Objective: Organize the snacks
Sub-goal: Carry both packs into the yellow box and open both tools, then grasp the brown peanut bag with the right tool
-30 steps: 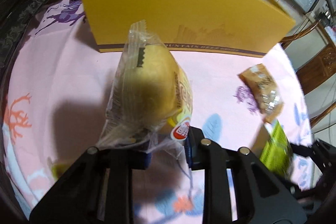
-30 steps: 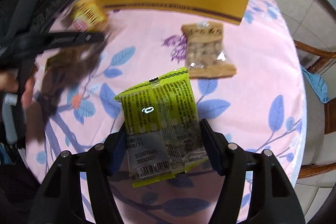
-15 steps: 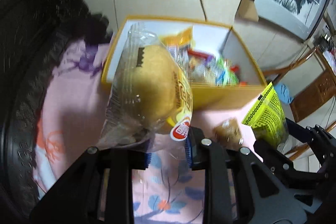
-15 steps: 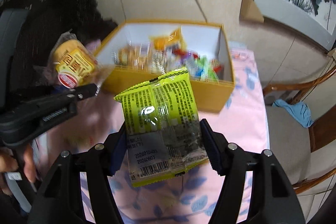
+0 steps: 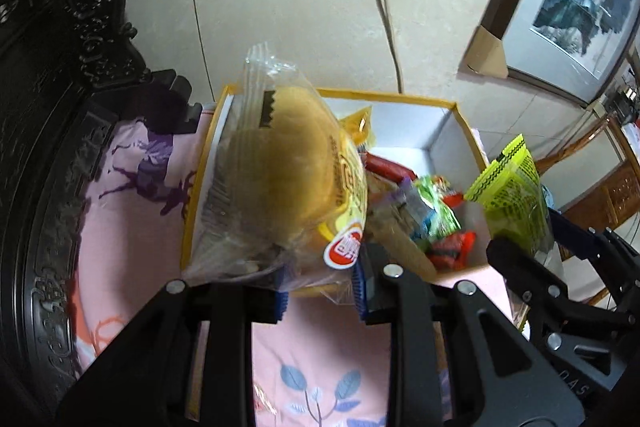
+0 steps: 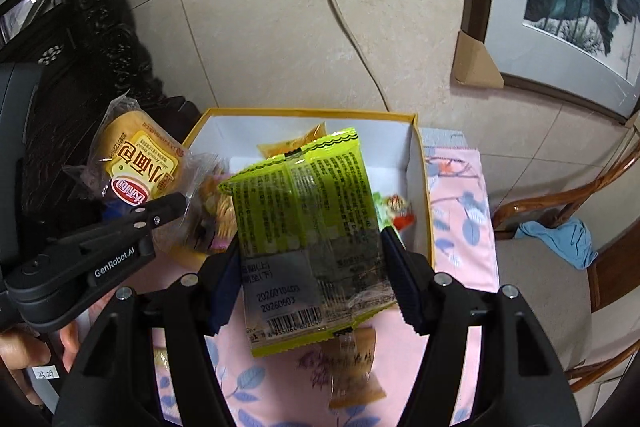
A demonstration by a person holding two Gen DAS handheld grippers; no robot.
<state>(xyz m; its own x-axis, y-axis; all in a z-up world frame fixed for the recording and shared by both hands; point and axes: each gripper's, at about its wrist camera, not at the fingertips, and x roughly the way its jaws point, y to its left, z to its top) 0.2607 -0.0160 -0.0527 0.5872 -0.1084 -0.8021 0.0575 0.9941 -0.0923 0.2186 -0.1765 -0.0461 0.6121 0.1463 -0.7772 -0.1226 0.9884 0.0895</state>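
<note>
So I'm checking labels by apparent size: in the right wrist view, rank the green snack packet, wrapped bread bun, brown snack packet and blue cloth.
1. Green snack packet, nearest the camera.
2. Clear-wrapped yellow bread bun.
3. Brown snack packet, partly hidden.
4. Blue cloth on the chair, farthest, so unsure.

Your left gripper (image 6: 168, 205) reads "GenRobot.AI" on its finger. The green snack packet (image 6: 308, 223) shows dates "20260103" and "20260603" above a barcode. Bun wrapper (image 6: 136, 163) print: Chinese characters.

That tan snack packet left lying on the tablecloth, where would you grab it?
Grip the tan packet across its narrow width near the middle, coming from above: it lies flat on the tablecloth, partly hidden behind the green packet, and its crimped ends look floppy.
</note>
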